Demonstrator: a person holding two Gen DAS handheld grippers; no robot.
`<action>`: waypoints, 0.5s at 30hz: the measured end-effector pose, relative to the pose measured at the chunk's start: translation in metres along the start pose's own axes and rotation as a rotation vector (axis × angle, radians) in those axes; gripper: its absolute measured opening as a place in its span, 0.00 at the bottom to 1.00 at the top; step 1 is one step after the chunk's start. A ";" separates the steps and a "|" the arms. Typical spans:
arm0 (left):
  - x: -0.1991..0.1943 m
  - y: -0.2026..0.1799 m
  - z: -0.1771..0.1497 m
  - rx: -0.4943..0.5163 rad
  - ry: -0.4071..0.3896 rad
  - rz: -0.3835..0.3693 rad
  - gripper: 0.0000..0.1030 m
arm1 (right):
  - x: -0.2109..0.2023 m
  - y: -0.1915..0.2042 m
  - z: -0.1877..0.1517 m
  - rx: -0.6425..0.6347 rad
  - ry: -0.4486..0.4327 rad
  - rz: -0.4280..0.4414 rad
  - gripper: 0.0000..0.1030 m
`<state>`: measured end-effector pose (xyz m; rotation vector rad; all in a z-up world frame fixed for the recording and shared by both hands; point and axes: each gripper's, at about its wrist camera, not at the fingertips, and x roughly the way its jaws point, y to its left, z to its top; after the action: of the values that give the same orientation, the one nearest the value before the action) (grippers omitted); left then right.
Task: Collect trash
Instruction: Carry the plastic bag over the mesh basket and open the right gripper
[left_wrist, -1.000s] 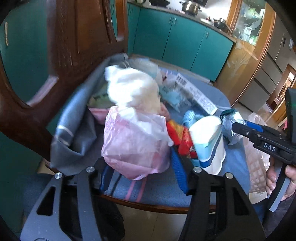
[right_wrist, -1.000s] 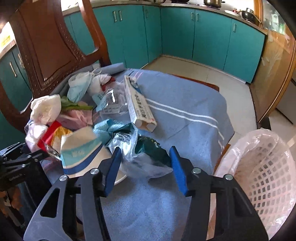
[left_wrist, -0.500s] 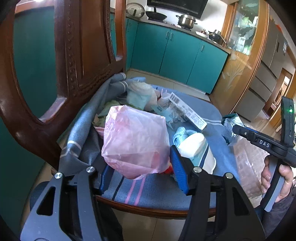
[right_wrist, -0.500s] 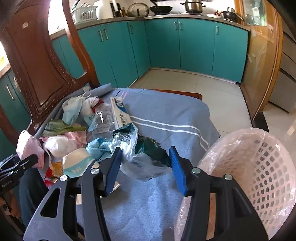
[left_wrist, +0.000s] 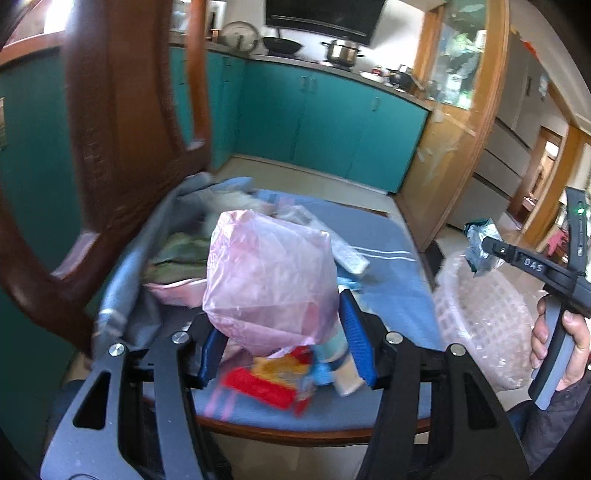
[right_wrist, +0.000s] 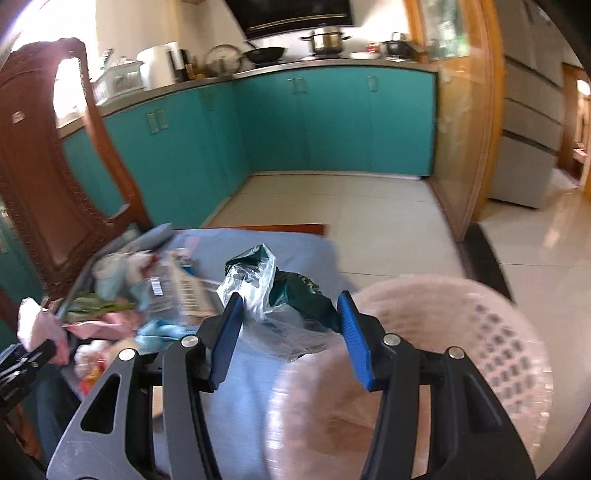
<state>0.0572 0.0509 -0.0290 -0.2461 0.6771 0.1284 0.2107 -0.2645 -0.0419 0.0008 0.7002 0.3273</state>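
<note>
My left gripper (left_wrist: 280, 332) is shut on a pink plastic bag (left_wrist: 269, 280) and holds it above the chair seat (left_wrist: 384, 258). My right gripper (right_wrist: 288, 328) is shut on a clear plastic bag with a dark green wrapper (right_wrist: 280, 295), lifted off the seat beside the white basket (right_wrist: 443, 369). In the left wrist view the right gripper (left_wrist: 484, 247) carries that bag over the basket (left_wrist: 480, 317). More trash lies on the blue cloth: a red snack packet (left_wrist: 269, 380), a long carton (right_wrist: 188, 288), tissue and wrappers (right_wrist: 110, 291).
The wooden chair back (left_wrist: 110, 147) rises at the left. Teal kitchen cabinets (right_wrist: 332, 122) stand behind, with tiled floor (right_wrist: 369, 206) between. A wooden glass partition (left_wrist: 458, 122) is at the right.
Both grippers have risen with their bags. The left lifted the pink bag off the pile; the right carried the clear bag up and toward the basket.
</note>
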 end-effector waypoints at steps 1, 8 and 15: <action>0.002 -0.007 0.001 0.010 0.000 -0.021 0.57 | -0.002 -0.008 0.000 0.016 0.003 -0.015 0.51; 0.024 -0.073 0.011 0.060 0.060 -0.245 0.57 | -0.012 -0.072 -0.013 0.181 0.021 -0.102 0.51; 0.054 -0.150 0.010 0.155 0.120 -0.410 0.57 | 0.002 -0.114 -0.034 0.318 0.147 -0.174 0.51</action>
<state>0.1341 -0.0894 -0.0284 -0.2404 0.7382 -0.3321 0.2243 -0.3759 -0.0823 0.2183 0.8861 0.0465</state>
